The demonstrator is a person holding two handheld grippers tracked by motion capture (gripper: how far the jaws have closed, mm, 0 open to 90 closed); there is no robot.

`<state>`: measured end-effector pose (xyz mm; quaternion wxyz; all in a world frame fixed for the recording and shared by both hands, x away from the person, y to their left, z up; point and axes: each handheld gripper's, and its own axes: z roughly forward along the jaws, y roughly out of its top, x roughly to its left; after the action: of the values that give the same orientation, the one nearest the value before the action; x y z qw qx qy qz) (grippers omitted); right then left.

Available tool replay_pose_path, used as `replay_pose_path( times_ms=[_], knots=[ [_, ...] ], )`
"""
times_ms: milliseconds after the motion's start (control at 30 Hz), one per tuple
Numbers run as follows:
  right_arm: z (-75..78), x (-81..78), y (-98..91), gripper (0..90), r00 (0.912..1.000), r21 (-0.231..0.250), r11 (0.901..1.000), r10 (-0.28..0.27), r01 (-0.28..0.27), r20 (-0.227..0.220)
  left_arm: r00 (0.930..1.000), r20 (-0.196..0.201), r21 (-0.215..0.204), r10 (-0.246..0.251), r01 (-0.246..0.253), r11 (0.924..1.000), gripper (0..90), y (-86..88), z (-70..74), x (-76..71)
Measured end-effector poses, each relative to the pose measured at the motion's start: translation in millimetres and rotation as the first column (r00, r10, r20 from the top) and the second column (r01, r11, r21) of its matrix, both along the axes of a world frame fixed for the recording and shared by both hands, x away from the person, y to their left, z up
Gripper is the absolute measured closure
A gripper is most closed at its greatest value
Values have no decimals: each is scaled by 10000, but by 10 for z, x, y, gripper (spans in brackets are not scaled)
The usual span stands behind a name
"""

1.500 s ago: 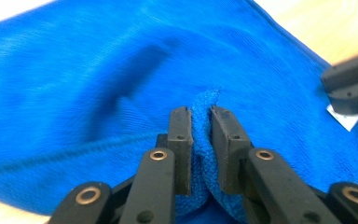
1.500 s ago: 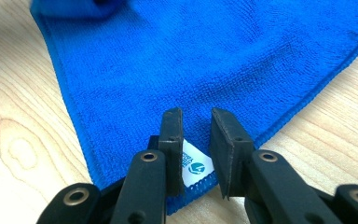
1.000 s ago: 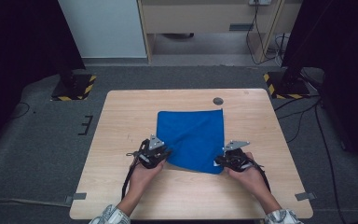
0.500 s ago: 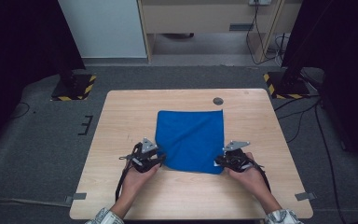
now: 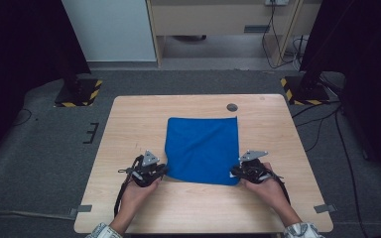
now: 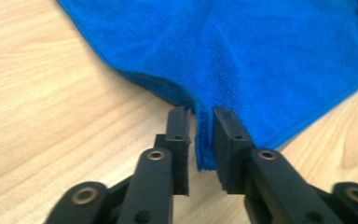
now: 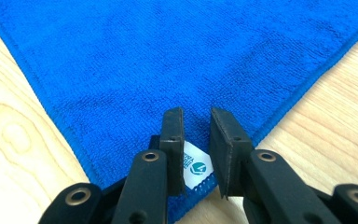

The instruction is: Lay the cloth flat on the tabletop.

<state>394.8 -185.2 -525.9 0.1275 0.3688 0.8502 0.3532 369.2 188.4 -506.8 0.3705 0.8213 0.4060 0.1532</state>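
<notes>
Table point(image 5: 129, 124) bare beyond cloth point(image 5: 203, 148); tongs at near corners.

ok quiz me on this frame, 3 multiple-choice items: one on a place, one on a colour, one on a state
1. Where is the white label?
A. at the cloth corner by the right hand-held gripper
B. at the cloth's far left corner
C. in the middle of the cloth

2. What colour is the cloth?
A. red
B. blue
C. green

3. What is between the jaws of the left hand-held gripper?
A. nothing
B. a loose cable
C. a raised ridge of the cloth's edge

Key:
1 A: the right gripper view shows the label at the corner between its jaws.
2 B: it is blue in all three views.
3 C: the left gripper view shows the edge standing up between the jaws, which have just been closing.
</notes>
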Motion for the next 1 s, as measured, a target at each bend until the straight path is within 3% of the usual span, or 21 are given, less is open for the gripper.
replay_pose_path(
  times_ms=[433,700,833,933,1000],
  knots=[
    [15,-62,-132,754,9999,-158,9998,-84,83,-85,9976,-516,269,-454,468,9985,831,-109,-46,-128],
    [35,-119,-209,754,9996,-342,9992,-210,203,-192,9968,-567,349,-569,589,9977,825,-166,-33,-234],
    [41,-121,-219,750,9994,-344,9992,-226,217,-267,9986,-403,373,-344,359,9987,762,-162,-24,-241],
    [43,-118,-225,723,9994,-377,9990,-229,219,-251,9997,-247,356,-19,28,9994,579,-136,-24,-234],
    [40,-114,-233,721,9994,-353,9991,-234,225,-246,9999,-136,380,82,-77,9992,541,-118,-16,-237]
  ],
)
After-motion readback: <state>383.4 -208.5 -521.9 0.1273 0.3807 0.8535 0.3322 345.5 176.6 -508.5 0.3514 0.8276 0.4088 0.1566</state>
